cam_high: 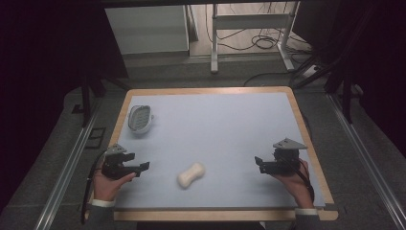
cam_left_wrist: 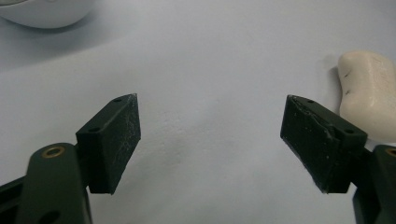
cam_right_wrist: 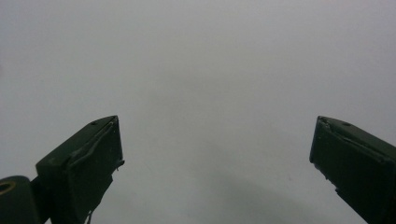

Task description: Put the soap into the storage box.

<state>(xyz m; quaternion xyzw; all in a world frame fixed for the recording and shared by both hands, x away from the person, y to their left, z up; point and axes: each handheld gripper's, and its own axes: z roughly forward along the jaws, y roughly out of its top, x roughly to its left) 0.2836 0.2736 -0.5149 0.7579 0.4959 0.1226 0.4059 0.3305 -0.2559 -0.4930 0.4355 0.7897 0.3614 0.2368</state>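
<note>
I have the left tool (cam_high: 142, 166) resting low on the bench (cam_high: 230, 124), its jaws spread wide with nothing between them. The soap bar (cam_high: 191, 175) lies flat just ahead of that tool and off to its right-hand jaw side, near but not touching. It is a pale, waisted bar, and in the high view its long axis runs on a diagonal, from the near left up toward the far right. My right tool (cam_high: 258, 163) sits well apart from the bar on its other side, jaws also wide open and empty, facing bare bench. A white soap dish (cam_high: 140, 118) stands farther off, beyond the left tool.
</note>
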